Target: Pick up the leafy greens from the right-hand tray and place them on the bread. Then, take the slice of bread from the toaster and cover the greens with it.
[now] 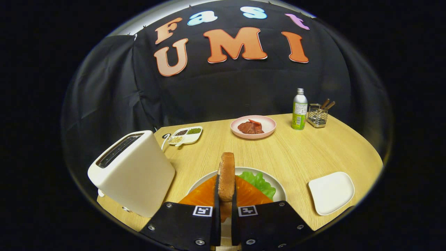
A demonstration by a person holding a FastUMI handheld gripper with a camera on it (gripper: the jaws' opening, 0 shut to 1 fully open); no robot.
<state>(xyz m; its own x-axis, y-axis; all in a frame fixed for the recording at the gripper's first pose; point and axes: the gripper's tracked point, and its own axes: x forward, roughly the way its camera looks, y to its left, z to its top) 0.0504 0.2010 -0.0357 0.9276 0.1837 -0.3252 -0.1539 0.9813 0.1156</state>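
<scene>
Gripper view, late stage: gripper (225, 202) clamps bread slice (227, 176) upright at lower centre, above the plate (278, 190) where greens (259, 183) already lie on an orange layer; toaster (134, 170) at lower left and tray (331, 192) at lower right look emptied, so only lowering the slice onto the greens appears left.

Gripper (225, 205) with jaws nearly together, pressed on both faces of an upright bread slice (227, 176).
</scene>
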